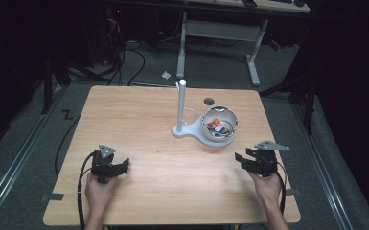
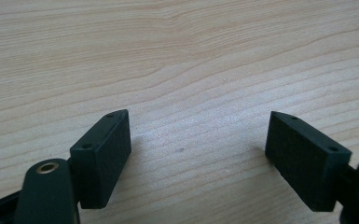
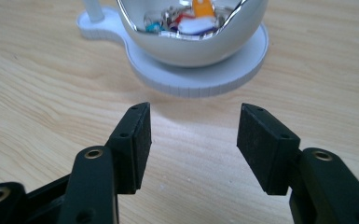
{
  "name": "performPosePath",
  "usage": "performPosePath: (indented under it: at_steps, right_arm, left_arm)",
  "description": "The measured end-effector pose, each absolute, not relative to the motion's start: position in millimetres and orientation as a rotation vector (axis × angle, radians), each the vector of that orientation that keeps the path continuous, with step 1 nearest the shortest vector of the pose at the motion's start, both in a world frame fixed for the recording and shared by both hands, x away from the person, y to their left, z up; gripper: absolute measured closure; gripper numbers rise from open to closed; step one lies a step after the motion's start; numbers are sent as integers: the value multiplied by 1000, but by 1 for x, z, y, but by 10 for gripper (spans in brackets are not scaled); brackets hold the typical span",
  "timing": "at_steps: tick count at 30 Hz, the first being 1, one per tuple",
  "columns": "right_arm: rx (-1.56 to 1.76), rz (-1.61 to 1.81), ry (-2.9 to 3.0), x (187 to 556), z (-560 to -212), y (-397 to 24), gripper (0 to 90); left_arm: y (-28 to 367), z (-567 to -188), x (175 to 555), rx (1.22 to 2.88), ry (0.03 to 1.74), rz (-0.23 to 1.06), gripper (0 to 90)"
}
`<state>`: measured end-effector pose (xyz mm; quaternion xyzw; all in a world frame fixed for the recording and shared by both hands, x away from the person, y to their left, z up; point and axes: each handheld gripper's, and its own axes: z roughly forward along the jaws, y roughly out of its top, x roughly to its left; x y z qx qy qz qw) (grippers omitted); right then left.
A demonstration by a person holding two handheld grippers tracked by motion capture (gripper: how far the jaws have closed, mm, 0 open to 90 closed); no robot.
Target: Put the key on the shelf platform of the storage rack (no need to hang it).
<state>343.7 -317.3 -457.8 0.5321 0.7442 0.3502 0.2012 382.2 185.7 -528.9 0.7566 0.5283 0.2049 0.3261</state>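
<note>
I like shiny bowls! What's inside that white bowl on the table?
The white bowl holds a heap of small colourful bits: orange, white, red and blue ones, with some thin wire-like pieces. What lies at the bottom is covered by the heap and the bowl's wall.

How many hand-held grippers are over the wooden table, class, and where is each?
2. The left gripper is near the table's front left; the right gripper is at front right, just short of the white bowl.

high view: above, looking forward and down on the pale wooden surface (image 1: 148, 129)
left gripper view: close over bare wood
right gripper view: low, near the white round bowl (image 3: 193, 35), shared with high view (image 1: 219, 125)
</note>
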Motion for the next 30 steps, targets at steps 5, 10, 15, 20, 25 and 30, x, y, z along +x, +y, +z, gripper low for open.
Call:
performPosePath:
  at_steps: [5, 10, 15, 20, 25, 30]
  right_arm:
    - [1493, 921, 2093, 347, -479, -312, 449]
    - [1502, 879, 2102, 350, -496, -308, 450]
    - [1518, 873, 2092, 351, -507, -308, 448]
    - [1498, 834, 2099, 352, -516, -305, 442]
    - [1478, 843, 2083, 351, -518, -305, 435]
    - [1474, 846, 2090, 351, -518, -305, 432]
  left_arm:
    - [186, -529, 382, 1983, 1384, 537, 227]
    - [186, -529, 382, 1983, 1384, 537, 228]
    - [186, -529, 382, 1983, 1385, 537, 228]
    - [186, -529, 382, 1983, 1384, 537, 228]
    - [186, -529, 382, 1984, 1385, 538, 228]
    - [186, -529, 382, 1984, 1385, 537, 228]
